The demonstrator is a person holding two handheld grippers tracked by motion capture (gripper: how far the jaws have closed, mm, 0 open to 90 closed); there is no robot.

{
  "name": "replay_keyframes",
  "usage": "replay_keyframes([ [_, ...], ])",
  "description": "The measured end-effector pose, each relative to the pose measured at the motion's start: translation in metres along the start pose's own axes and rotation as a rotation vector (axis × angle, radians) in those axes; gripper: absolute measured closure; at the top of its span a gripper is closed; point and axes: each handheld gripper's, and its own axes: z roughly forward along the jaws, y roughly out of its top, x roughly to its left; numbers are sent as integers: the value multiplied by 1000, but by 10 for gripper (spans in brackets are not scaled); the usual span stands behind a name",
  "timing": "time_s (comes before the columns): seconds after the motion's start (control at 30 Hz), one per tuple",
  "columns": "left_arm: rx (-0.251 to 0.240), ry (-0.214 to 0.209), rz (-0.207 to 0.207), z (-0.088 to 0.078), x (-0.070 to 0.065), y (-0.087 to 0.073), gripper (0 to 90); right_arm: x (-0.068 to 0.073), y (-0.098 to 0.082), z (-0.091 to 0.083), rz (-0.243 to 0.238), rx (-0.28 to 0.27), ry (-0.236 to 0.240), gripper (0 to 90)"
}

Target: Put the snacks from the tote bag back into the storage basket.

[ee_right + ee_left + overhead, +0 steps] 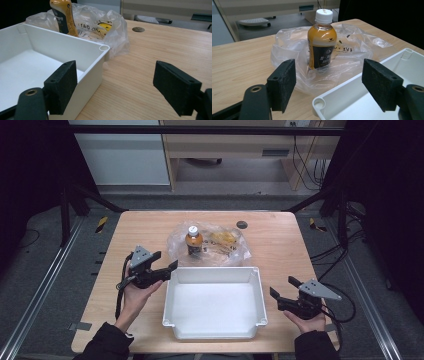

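Currently the left gripper (329, 85) is spread wide, aimed at the bottle (322, 41) upright centre frame on crinkled plastic bag (287, 50) — slippery film risks toppling it; right gripper (125, 87) released too.

Bottle (64, 17) top cropped; bag (223, 241) contents unclear

Table (280, 250): pale wood-grain top, smooth, low sheen; bin (215, 275) near its front edge: white plastic, walls smooth and semi-glossy, floor finely matt; bag (287, 47) toward the back edge: thin clear plastic film, crinkled, glossy; bottle (322, 45): clear glossy plastic, printed dark label, white ribbed plastic cap; left gripper (328, 83) and right gripper (122, 87): black matt pads, finely rough; grey matt plate on top.
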Motion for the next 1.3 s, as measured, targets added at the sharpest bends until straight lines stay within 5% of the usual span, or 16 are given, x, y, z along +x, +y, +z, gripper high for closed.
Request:
replay_keyframes([
  [1.3,-24,36,27,41,-4,30,272,1,1,3,-7,4,6,201],
])
